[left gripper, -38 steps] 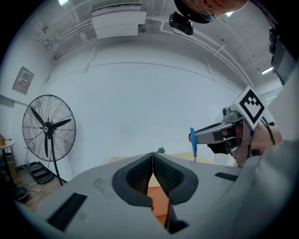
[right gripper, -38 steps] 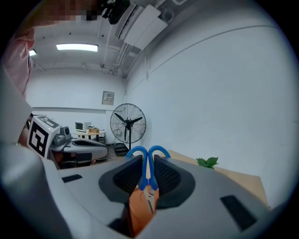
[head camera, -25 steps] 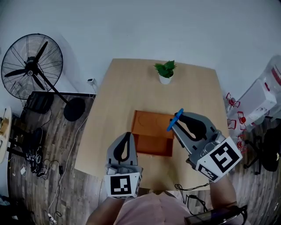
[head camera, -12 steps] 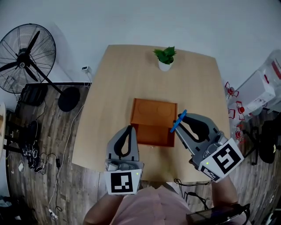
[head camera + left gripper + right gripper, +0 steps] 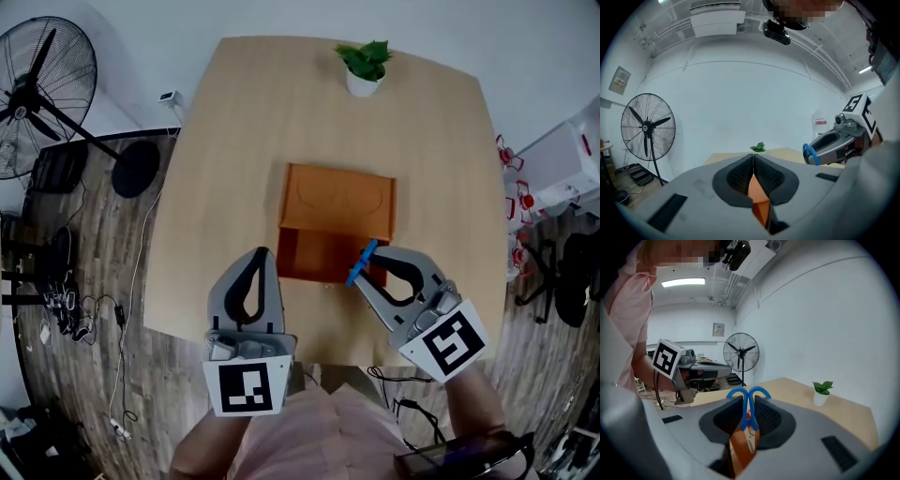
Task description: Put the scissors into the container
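Note:
Blue-handled scissors (image 5: pixel 361 262) (image 5: pixel 747 405) are clamped in my right gripper (image 5: pixel 367 266) (image 5: pixel 748 401), handles sticking out past the jaw tips, over the near right part of the orange container (image 5: pixel 337 204). In the left gripper view the scissors' blue loop (image 5: pixel 809 154) shows at the tip of the right gripper. My left gripper (image 5: pixel 259 255) (image 5: pixel 753 161) is shut with nothing in it, its tip at the container's near left corner; the orange box shows below its jaws. The blades are hidden between the right jaws.
A small potted plant (image 5: pixel 364 64) stands at the table's far edge (image 5: pixel 309 39). A standing fan (image 5: pixel 42 98) and loose cables (image 5: pixel 75 309) are on the wooden floor to the left. White equipment and a chair (image 5: pixel 562 281) sit to the right.
The view has tilted down, so table and container sit higher and closer. My right gripper with the scissors has come lower, over the container's near right part. The left gripper stays shut.

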`<state>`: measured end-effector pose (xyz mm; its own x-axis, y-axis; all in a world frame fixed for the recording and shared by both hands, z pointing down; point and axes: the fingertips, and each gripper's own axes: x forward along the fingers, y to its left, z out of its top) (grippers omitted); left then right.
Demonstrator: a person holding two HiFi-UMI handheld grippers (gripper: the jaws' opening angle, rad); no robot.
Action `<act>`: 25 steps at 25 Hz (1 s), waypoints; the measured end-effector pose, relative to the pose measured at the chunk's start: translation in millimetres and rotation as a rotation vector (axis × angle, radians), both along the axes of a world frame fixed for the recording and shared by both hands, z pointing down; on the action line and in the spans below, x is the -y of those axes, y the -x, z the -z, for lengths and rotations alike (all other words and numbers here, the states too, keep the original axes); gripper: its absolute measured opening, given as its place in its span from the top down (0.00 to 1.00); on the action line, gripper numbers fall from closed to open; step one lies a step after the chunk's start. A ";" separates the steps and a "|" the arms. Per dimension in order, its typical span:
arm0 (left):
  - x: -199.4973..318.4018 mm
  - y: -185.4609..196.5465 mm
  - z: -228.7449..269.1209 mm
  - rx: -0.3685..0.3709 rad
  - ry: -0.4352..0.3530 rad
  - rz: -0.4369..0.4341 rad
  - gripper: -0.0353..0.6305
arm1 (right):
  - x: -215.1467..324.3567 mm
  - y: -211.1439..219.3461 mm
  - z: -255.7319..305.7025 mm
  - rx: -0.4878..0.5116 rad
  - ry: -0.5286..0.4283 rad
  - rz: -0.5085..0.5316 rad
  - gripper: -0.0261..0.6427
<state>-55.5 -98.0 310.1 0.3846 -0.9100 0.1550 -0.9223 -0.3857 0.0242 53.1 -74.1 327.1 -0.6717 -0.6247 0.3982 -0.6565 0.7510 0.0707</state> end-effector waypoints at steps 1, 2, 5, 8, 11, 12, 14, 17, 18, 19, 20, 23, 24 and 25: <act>0.6 2.1 -5.7 0.003 0.013 0.003 0.93 | 0.5 3.0 -9.4 -0.004 0.013 0.008 0.84; 1.0 4.1 -11.4 0.005 0.025 0.005 0.93 | 0.9 5.6 -18.3 -0.007 0.024 0.016 0.84; 1.1 8.9 -26.0 0.007 0.053 0.011 0.93 | 1.2 11.6 -41.9 -0.022 0.049 0.036 0.84; 1.1 12.4 -35.1 -0.002 0.067 0.018 0.93 | 2.3 14.5 -64.0 -0.038 0.077 0.045 0.84; 0.1 13.7 -42.7 -0.007 0.084 0.020 0.93 | 3.7 15.4 -82.3 -0.054 0.103 0.047 0.84; 0.2 14.9 -45.3 -0.008 0.091 0.021 0.93 | 4.6 16.2 -87.6 -0.060 0.110 0.047 0.84; 0.7 18.4 -50.5 -0.008 0.103 0.022 0.93 | 6.8 18.6 -97.1 -0.073 0.120 0.048 0.84; 2.8 23.0 -58.0 -0.006 0.121 0.026 0.93 | 10.0 20.2 -111.0 -0.097 0.137 0.055 0.84; 4.3 24.4 -60.6 -0.005 0.125 0.028 0.93 | 11.4 20.1 -115.8 -0.104 0.144 0.056 0.84; 6.1 26.0 -63.3 -0.004 0.130 0.031 0.93 | 13.0 20.0 -120.4 -0.108 0.152 0.057 0.84; 8.2 27.9 -66.2 -0.004 0.134 0.034 0.93 | 14.7 20.2 -124.8 -0.111 0.163 0.056 0.84; 14.3 34.4 -73.3 -0.008 0.144 0.046 0.93 | 18.0 23.2 -136.8 -0.126 0.201 0.062 0.84; 16.2 36.4 -74.9 -0.009 0.146 0.050 0.93 | 19.0 25.0 -140.3 -0.133 0.211 0.067 0.84; 17.9 38.2 -76.3 -0.011 0.149 0.053 0.93 | 20.0 27.0 -143.6 -0.142 0.222 0.073 0.84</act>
